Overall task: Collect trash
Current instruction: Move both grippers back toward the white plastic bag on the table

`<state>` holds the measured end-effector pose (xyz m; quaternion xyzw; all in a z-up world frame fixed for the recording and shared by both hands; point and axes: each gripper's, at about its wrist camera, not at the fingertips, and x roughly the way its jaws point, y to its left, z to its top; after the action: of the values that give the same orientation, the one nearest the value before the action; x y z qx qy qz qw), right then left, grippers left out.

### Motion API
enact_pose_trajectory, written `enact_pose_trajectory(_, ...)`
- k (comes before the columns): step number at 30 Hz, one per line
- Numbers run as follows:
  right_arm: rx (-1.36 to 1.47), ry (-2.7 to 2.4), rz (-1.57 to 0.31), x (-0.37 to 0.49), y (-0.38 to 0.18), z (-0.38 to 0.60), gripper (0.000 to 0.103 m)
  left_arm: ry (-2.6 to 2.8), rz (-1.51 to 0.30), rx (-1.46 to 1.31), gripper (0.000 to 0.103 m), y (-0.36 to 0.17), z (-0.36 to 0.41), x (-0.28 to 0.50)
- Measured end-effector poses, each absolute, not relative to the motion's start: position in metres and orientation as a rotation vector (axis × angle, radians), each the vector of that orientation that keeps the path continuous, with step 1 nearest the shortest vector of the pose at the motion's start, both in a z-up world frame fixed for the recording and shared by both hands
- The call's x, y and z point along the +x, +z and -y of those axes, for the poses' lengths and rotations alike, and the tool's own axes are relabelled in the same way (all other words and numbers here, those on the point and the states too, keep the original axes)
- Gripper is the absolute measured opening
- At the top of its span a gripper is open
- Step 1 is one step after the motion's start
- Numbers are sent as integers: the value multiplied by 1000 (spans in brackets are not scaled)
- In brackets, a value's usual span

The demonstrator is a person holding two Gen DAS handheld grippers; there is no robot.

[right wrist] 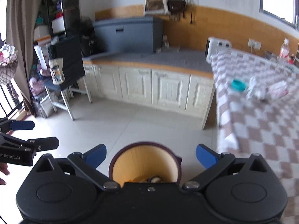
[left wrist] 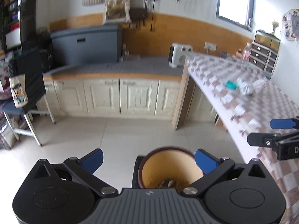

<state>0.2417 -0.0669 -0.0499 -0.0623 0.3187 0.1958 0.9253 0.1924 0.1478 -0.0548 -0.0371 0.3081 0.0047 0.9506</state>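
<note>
While both views are motion-blurred, the layout reads fine. My left gripper (left wrist: 149,161) has its fingers spread wide, nothing between the blue pads (left wrist: 93,160). My right gripper (right wrist: 151,156) is the same: fingers spread, holding nothing.

Trash bin (left wrist: 171,168) stands on the tiled floor (left wrist: 104,132) below both grippers, open top, dark red rim, tan inner wall. Some scraps lie at its bottom; can't tell what they are. In the right view the bin (right wrist: 144,163) sits centred between the fingers, but well below them, no contact.

Trash left on the bench (left wrist: 243,112), the one with the checked cloth: a crumpled white wad (left wrist: 245,87), a second pale crumpled piece (left wrist: 260,84) just beside it, and a teal round lid-like thing (left wrist: 231,85) on its other side. All three are well away from both grippers. A clear plastic bottle (left wrist: 246,55) stands upright near the far end of the bench.

Each gripper shows at the edge of the other's view; they're side by side, apart. Cream cabinets (left wrist: 119,97) run along the back wall, white appliance (left wrist: 179,55) on top.
</note>
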Motion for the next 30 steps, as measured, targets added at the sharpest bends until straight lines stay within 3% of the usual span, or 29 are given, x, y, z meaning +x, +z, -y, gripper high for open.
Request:
enact_pose_trajectory(17, -154, 303, -395, 210, 50, 192, 103, -139, -388, -16, 103, 38, -16, 202)
enact_pose_trajectory(30, -141, 169, -356, 302, 84, 272, 103, -207, -330, -52, 103, 66, 60, 302)
